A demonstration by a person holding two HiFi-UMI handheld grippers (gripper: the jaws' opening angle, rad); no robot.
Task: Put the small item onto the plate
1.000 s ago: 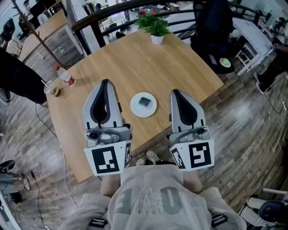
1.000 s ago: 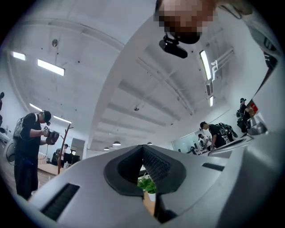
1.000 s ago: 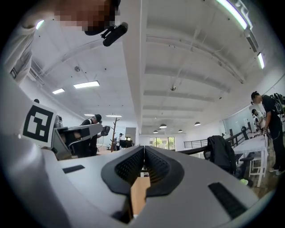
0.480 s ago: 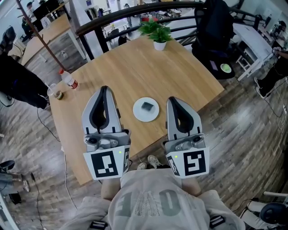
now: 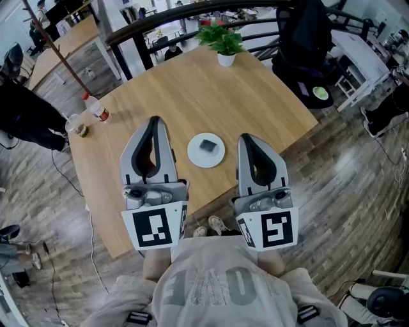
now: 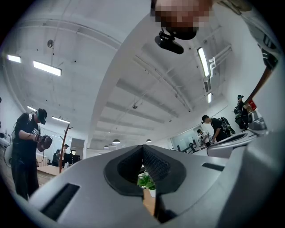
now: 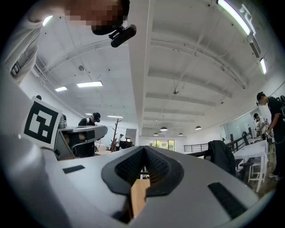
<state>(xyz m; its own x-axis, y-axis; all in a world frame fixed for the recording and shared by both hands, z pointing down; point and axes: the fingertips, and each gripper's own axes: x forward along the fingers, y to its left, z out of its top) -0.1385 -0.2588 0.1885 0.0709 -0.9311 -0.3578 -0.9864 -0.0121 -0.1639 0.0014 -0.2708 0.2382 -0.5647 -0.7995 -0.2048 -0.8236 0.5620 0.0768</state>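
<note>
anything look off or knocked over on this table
Nothing stands out. The small dark item lies flat on the white plate, the potted plant is upright at the far edge, and the bottle and cup stand near the table's left edge with no spill showing.

This is an open-plan office or lab floor. Long white ceiling strip lights [image 7: 89, 84] run over a wide room with a grey wood-plank floor [image 5: 345, 166]. It holds a large light wooden table [image 5: 192, 89], a black office chair [image 5: 300, 38], white desks [image 5: 356, 46] and a black metal railing [image 5: 160, 19]. Several standing people [image 6: 24, 151] wear head-mounted gear, and others work at far desks.
</note>
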